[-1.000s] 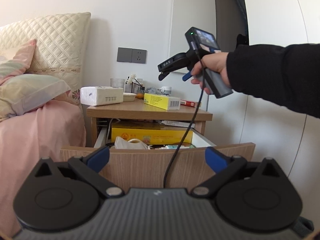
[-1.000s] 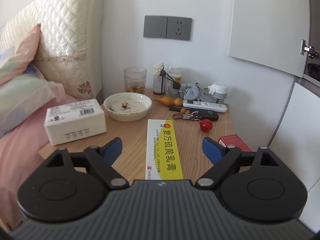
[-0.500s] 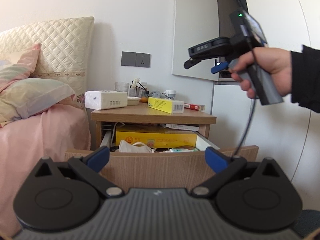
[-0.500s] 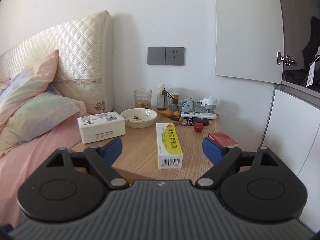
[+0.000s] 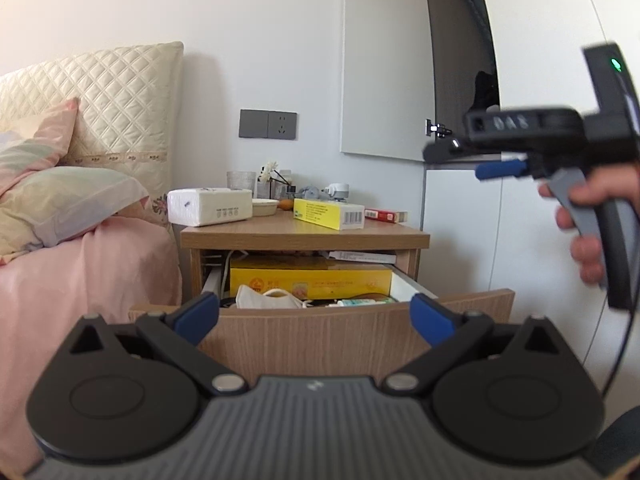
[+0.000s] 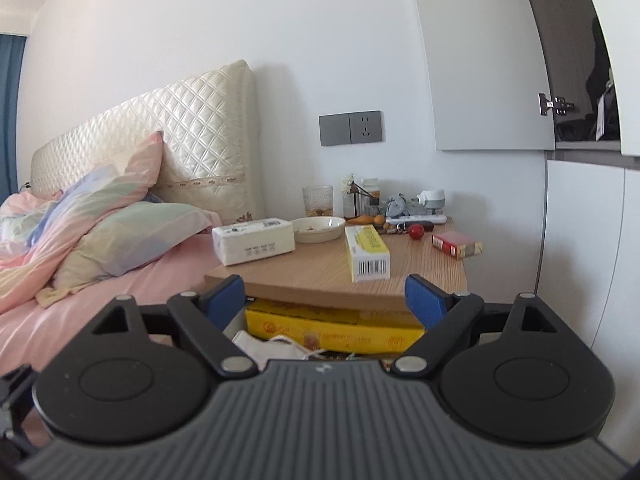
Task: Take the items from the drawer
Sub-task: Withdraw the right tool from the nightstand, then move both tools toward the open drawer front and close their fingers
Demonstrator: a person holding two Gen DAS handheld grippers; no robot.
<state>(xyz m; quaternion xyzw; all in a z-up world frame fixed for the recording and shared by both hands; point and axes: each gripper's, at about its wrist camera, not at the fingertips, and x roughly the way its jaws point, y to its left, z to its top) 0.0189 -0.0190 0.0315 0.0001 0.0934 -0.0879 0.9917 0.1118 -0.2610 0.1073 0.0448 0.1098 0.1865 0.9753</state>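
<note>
The nightstand drawer (image 5: 320, 340) stands pulled out. Inside lie a long yellow box (image 5: 312, 280), a white face mask (image 5: 268, 300) and a small tube (image 5: 360, 303). My left gripper (image 5: 316, 316) is open and empty, level with the drawer front and short of it. A hand holds my right gripper (image 5: 486, 170) high at the right, away from the drawer. In the right wrist view my right gripper (image 6: 324, 300) is open and empty, above the yellow box (image 6: 332, 330) and the mask (image 6: 264, 346). A yellow-and-white medicine box (image 6: 366, 252) lies on the nightstand top (image 6: 320, 276).
On the nightstand top are a tissue pack (image 6: 252, 240), a white bowl (image 6: 318, 228), a red ball (image 6: 416, 232), a red box (image 6: 456, 244) and small bottles at the back. A bed with pink sheets (image 5: 60, 280) is at the left, white cupboard doors (image 5: 480, 240) at the right.
My right gripper has drawn back and to the right from above the nightstand top, staying open and empty. The left wrist view has pulled back slightly. The medicine box stays on the top.
</note>
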